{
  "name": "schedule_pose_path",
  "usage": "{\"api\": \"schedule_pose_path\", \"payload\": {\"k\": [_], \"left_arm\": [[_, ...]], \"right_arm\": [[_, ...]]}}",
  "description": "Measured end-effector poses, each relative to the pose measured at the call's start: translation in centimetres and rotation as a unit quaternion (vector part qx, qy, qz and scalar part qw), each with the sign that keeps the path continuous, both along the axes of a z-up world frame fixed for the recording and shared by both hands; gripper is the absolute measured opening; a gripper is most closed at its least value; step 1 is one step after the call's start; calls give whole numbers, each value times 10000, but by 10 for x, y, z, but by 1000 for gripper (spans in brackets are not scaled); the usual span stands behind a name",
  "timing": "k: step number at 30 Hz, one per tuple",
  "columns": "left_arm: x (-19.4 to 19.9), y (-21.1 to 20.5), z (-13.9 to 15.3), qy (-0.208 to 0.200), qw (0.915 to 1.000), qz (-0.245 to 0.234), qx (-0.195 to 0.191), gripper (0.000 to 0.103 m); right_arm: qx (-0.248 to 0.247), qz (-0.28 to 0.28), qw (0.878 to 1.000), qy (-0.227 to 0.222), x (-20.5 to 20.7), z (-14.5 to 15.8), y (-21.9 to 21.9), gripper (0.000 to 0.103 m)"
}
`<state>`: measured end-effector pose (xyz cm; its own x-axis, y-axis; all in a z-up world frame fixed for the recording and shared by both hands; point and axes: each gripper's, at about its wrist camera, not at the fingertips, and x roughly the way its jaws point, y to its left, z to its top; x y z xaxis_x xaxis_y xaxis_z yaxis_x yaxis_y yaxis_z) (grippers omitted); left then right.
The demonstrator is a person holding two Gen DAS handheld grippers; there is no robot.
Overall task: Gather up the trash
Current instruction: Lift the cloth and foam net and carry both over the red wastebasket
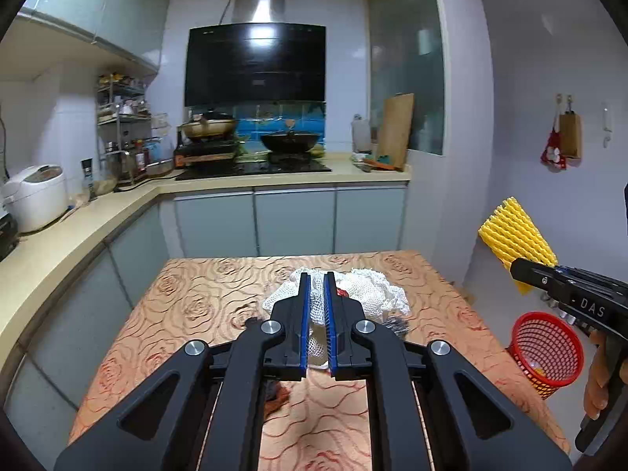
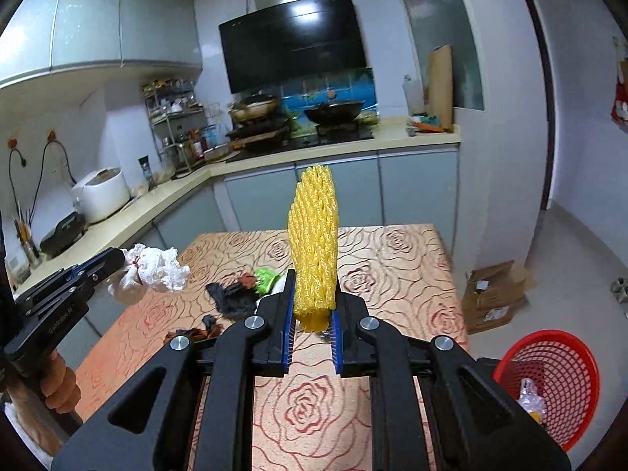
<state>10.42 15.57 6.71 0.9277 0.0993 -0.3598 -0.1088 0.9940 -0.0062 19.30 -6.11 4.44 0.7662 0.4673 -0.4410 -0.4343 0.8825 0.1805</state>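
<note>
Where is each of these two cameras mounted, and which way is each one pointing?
Left wrist view: sits on the left claw, looking along it over the table toward the stove; the claw grips white foam netting; the other claw and fingers show at right.
Right wrist view: sits on the right claw, facing the same way; it grips yellow foam netting; the left claw and hand show at left.
Shared: table, stove, both nettings, red basket.
</note>
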Motion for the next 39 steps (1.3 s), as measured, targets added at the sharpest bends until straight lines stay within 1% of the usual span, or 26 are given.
{"api": "schedule_pose_path", "payload": {"k": [11,21,25,31,35,39], "left_arm": [[23,-53,3,-16,9981,-621,5,6],[48,-114,-2,33,9910,-1339,-33,6],[57,-136,-8,91,9867,-1620,-97,6],[72,-173,-19,206,9781,-2058,-213,6],[82,-203,-33,372,9700,-2385,-289,6],[89,-229,-48,549,9623,-2649,-283,6]], "right_arm": [[20,-645,9979,-77,1,4,-55,15],[-62,-1332,9911,-17,2,-4,-113,15],[-88,-1573,9875,38,0,-10,-132,15],[-122,-1887,9819,132,-3,-21,-156,15],[-168,-2076,9777,252,-4,-31,-173,15],[-239,-2270,9728,404,-2,-43,-192,15]]}}
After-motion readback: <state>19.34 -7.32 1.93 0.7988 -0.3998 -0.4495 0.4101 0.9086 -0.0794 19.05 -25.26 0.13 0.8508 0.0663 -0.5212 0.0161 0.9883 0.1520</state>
